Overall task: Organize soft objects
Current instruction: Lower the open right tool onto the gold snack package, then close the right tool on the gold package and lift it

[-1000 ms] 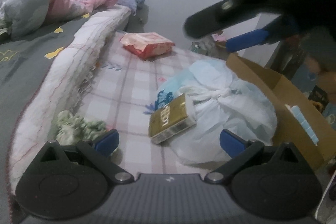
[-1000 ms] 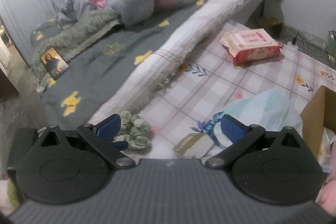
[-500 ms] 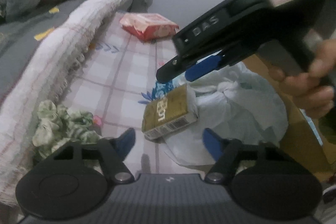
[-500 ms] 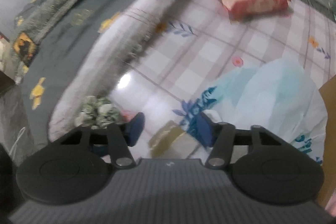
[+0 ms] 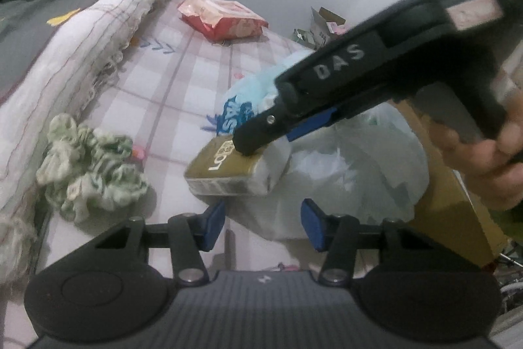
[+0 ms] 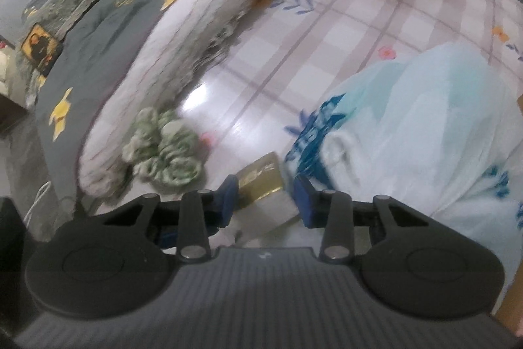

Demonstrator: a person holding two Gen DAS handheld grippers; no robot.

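A gold-wrapped tissue pack lies on the checked floor mat against a tied white and blue plastic bag. My right gripper is open, its blue fingers either side of the pack; in the left wrist view its dark finger rests on the pack's top. My left gripper is open and empty just in front of the pack. A green and white scrunched cloth lies to the left by the bed edge, and also shows in the right wrist view.
A red wet-wipes pack lies farther back on the mat. A cardboard box stands at the right. The bed with grey cover and white quilt edge runs along the left. The person's hand holds the right gripper.
The right gripper has come down from above to the gold pack, its fingers narrowing around it. The left gripper has moved closer to the pack and narrowed too.
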